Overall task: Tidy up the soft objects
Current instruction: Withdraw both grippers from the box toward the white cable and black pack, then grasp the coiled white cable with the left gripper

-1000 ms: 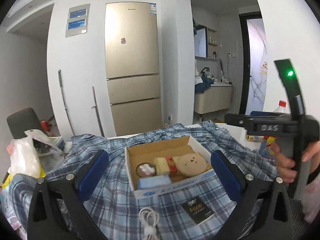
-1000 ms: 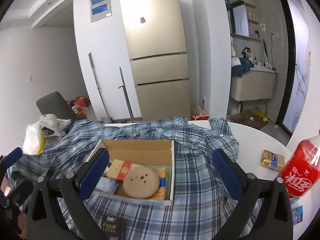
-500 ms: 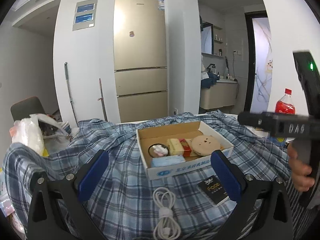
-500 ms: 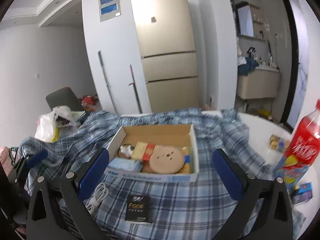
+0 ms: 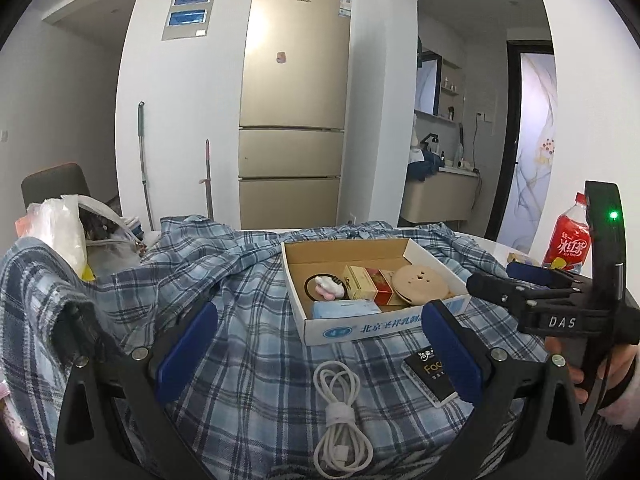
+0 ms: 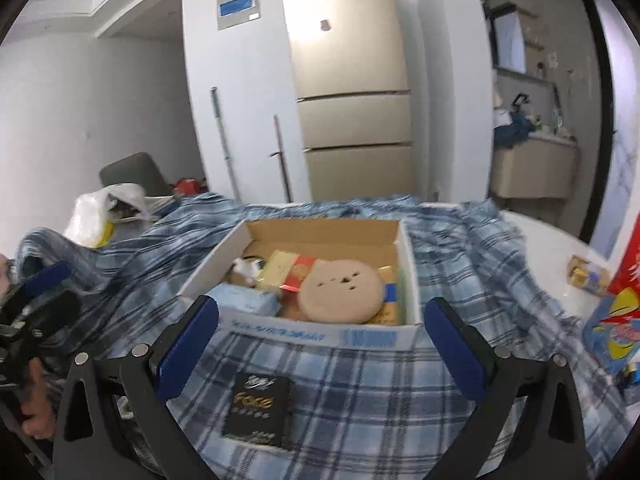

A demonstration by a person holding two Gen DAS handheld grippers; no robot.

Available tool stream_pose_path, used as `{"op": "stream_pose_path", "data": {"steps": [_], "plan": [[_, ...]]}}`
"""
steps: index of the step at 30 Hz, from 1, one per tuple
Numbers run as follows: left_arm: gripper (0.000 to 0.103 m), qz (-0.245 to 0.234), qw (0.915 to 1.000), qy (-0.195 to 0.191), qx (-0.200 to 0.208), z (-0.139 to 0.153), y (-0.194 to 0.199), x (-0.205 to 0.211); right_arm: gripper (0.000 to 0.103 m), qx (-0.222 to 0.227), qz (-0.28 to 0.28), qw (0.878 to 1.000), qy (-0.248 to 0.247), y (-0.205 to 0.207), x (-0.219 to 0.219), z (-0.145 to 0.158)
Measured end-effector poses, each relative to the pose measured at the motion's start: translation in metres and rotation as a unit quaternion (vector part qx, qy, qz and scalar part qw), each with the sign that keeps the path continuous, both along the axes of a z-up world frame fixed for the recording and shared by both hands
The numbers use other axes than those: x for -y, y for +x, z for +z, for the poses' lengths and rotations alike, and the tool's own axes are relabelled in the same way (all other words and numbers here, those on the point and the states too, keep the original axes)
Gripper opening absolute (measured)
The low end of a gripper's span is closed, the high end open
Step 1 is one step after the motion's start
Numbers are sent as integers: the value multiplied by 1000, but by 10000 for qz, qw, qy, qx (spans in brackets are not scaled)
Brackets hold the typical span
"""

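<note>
A blue plaid shirt (image 5: 224, 272) lies spread over the table, also in the right wrist view (image 6: 460, 256). On it stands an open cardboard box (image 5: 372, 326) (image 6: 320, 334) holding a round tan pad (image 5: 420, 282) (image 6: 340, 292), small cartons, a blue pack and a hair tie. My left gripper (image 5: 318, 354) is open and empty above the shirt, near a coiled white cable (image 5: 342, 412). My right gripper (image 6: 320, 344) is open and empty in front of the box, above a black packet (image 6: 258, 408) (image 5: 430, 372).
A red drink bottle (image 5: 568, 240) stands at the table's right edge, with a small yellow carton (image 6: 584, 276) nearby. A white plastic bag (image 5: 60, 236) sits at the left. A fridge (image 5: 292, 120), a chair and mops stand beyond the table.
Both grippers have moved back and lower toward the table. The box and the black packet now look closer. Both grippers stay open.
</note>
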State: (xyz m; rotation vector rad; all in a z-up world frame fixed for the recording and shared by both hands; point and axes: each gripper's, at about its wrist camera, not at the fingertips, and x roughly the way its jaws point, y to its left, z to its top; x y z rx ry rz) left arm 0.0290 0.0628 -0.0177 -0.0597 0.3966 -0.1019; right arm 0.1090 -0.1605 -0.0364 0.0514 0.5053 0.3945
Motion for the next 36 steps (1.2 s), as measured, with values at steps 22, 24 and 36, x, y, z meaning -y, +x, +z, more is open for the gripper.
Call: {"op": "stream_pose_path", "data": {"steps": [22, 24, 36], "plan": [[103, -90, 9971, -428, -630, -13, 17, -13, 103, -111, 182, 9992, -350, -2, -15, -8], [103, -150, 9968, -408, -675, -15, 18, -11, 103, -126, 196, 9991, -356, -2, -16, -9], [48, -522, 9797, -347, -1906, -47, 50, -2, 103, -194, 209, 9987, -434, 0, -19, -11]]}}
